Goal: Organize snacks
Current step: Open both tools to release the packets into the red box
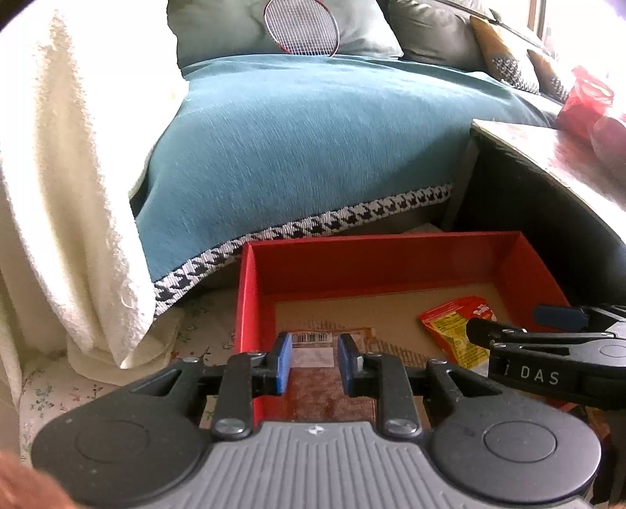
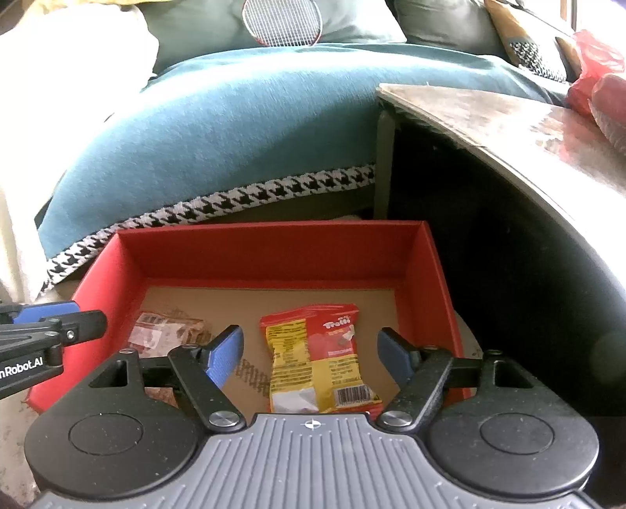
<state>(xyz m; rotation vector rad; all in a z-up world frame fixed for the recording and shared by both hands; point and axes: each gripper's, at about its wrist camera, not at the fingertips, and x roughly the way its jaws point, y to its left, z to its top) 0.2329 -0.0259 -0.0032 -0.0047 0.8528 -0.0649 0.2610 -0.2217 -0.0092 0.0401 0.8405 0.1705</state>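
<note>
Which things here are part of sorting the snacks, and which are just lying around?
Part of the job:
- red box
- Trolli gummy packet, lying in the box
- clear-wrapped brown snack, also in the box
- left gripper and right gripper, both open and empty

Just lying around:
- badminton racket
- teal blanket
- cream towel
- red plastic bag on the table

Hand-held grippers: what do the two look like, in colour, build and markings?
Both match. The left hand-held gripper and right hand-held gripper have black linkage arms with silver screws, blue ribbed pads, round black discs either side and a grey ridged body. White lettering marks their sides: "DAS" on the right, "Robot.AI" on the left. No cables or sleeves show.
</note>
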